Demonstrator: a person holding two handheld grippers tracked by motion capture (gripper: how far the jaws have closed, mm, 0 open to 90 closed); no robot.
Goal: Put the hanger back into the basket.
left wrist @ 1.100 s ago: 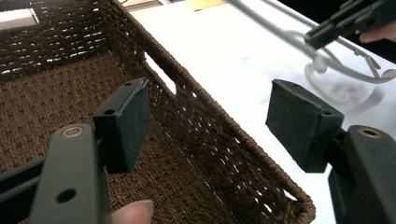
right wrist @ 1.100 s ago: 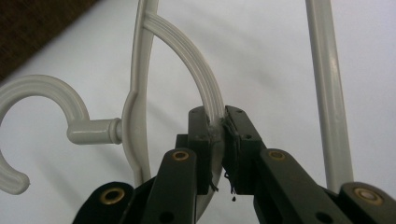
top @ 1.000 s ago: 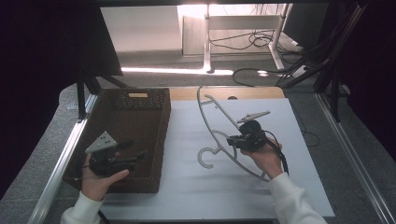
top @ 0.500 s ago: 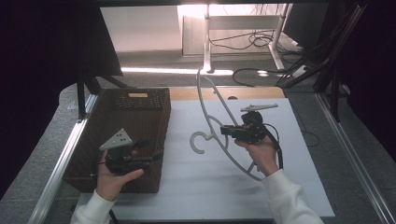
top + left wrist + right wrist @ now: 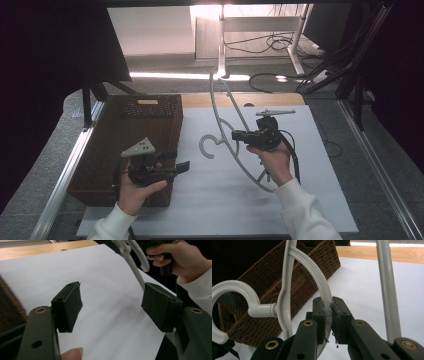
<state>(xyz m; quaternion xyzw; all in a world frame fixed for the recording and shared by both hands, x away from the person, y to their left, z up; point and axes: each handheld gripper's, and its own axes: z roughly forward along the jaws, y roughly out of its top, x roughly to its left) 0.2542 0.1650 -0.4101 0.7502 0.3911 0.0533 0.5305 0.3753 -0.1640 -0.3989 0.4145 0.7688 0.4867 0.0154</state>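
Now the right hand-held gripper (image 5: 239, 135) clamps its jaws on the white hanger (image 5: 235, 145), held lifted over the white sheet on the table (image 5: 320, 200). Left of it, the left hand-held gripper (image 5: 182, 166) hovers wide and empty by the near right corner of the wicker basket (image 5: 100, 150), well apart from the hanger.

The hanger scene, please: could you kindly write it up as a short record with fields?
held item: white plastic hanger, lifted off the white sheet
right gripper: fingers shut on the hanger's curved bar
left gripper: open, nothing between its fingers, pointing toward the hanger
wicker basket: brown, at the table's left side, beside the sheet
hanger hook: points toward the basket
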